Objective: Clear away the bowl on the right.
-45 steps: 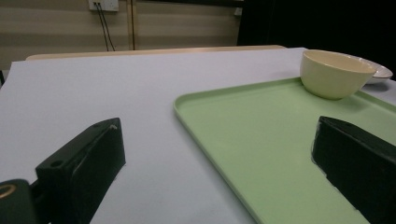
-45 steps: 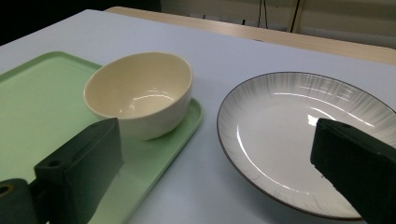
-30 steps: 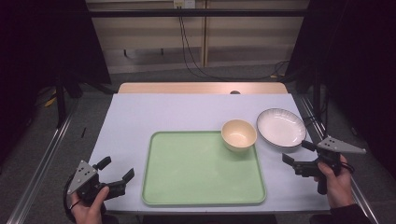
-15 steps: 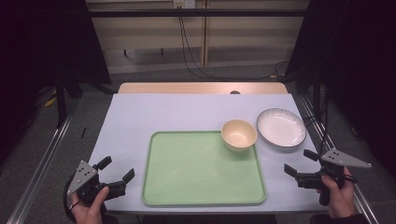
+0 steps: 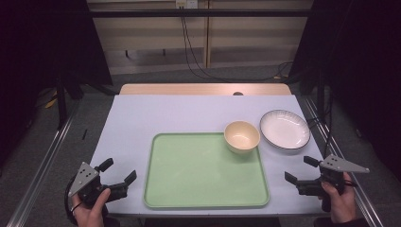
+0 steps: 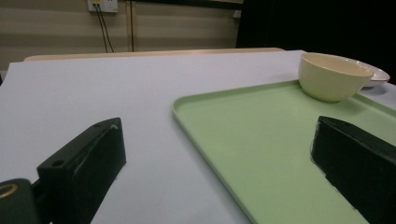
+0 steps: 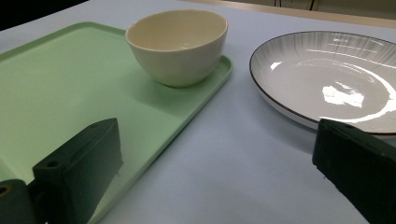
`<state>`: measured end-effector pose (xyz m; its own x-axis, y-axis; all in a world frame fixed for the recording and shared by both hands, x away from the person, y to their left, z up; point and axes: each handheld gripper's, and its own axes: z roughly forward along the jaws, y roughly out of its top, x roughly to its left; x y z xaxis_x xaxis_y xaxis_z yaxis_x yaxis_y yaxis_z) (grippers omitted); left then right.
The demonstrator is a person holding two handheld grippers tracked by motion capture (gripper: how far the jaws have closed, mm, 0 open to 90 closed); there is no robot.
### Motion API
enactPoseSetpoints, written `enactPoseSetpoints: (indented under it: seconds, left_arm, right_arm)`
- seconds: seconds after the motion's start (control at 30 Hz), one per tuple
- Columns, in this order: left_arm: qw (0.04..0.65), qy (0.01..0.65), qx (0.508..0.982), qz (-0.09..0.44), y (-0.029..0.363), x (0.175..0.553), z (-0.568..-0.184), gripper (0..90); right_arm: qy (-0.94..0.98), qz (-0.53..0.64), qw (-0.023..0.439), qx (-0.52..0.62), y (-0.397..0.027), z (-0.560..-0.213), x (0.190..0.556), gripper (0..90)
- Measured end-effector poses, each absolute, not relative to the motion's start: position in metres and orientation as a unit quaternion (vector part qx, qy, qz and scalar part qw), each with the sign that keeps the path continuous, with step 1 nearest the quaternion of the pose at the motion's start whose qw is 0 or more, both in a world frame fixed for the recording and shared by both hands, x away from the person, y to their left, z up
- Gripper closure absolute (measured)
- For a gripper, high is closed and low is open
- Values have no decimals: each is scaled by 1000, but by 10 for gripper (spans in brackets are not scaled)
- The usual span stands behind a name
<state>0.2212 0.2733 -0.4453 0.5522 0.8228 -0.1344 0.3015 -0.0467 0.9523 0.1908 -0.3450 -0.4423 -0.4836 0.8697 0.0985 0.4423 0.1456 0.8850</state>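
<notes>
Moved: right gripper [image 5: 300, 170] has drawn back toward the table's near right corner, away from the plate [image 5: 284, 129].
Right jaws: spread wide, holding nothing.
Left gripper [image 5: 117, 171]: low at the near left corner, jaws wide apart and empty.
Bowl [image 5: 241, 135]: cream, upright on the green tray's [image 5: 198, 179] far right corner.
Plate: white, dark-rimmed, on the table [image 5: 161, 113] just beside the tray.

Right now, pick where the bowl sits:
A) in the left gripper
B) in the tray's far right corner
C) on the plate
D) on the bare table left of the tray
B: the bowl rests inside the tray at its far right corner, beside the plate.
</notes>
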Motion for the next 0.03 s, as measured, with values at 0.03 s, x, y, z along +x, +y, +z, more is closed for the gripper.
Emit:
enactPoseSetpoints:
  seconds: [0.03]
  left_arm:
    - [555, 410, 685, 235, 273, 221, -445, 31]
  right_arm:
    - [723, 470, 227, 453, -345, -442, 191, 9]
